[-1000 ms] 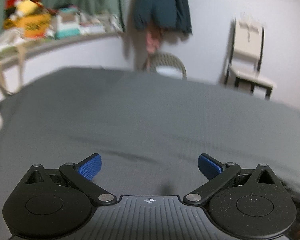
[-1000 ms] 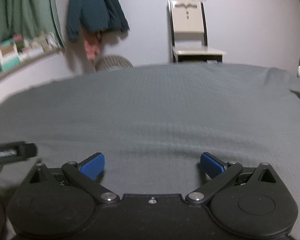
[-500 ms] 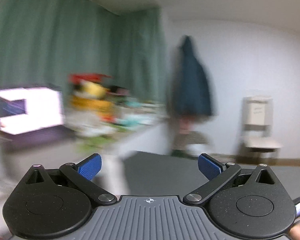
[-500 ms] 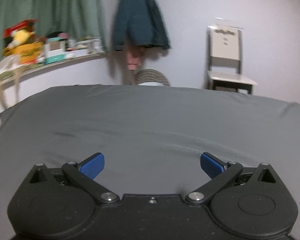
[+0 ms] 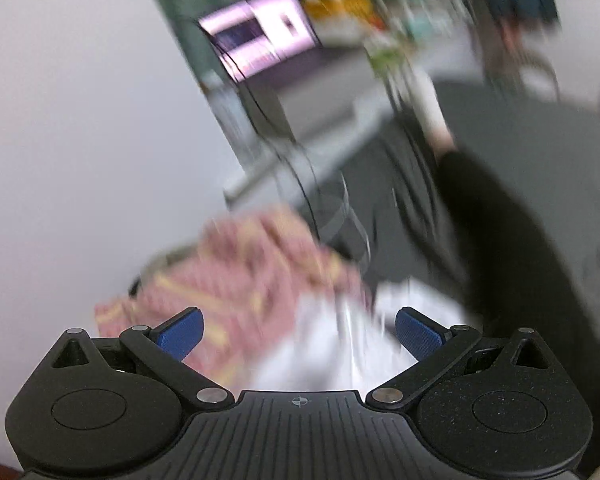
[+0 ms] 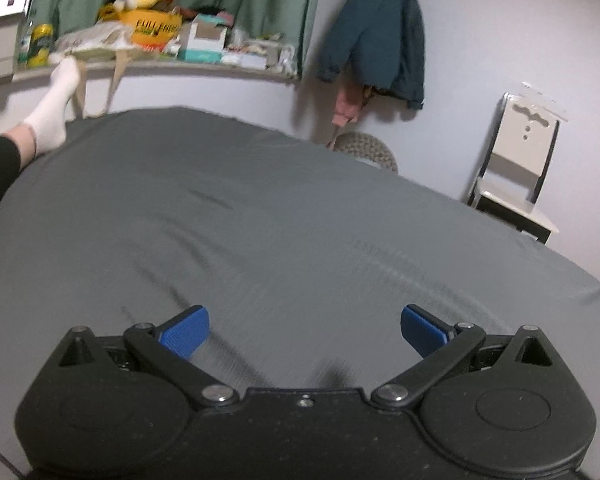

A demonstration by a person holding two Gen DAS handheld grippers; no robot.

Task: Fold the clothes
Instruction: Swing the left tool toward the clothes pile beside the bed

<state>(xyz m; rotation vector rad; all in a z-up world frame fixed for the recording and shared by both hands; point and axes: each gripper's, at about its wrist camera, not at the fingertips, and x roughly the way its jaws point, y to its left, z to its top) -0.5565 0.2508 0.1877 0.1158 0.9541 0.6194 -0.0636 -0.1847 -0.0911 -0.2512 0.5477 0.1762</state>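
Note:
In the blurred left wrist view, a pile of clothes lies just ahead: a pink patterned garment and a white garment beside it. My left gripper is open and empty, hovering over the pile. In the right wrist view, my right gripper is open and empty above the bare grey bed sheet. No clothes show in that view.
A person's leg in black with a white sock lies at the bed's left edge; the leg also shows in the left wrist view. A cluttered shelf, hanging teal jacket, chair and lit screen surround the bed.
My left gripper has swung fast away from the bed toward the left and down onto the clothes pile. My right gripper has turned slightly left over the sheet. Both stay open.

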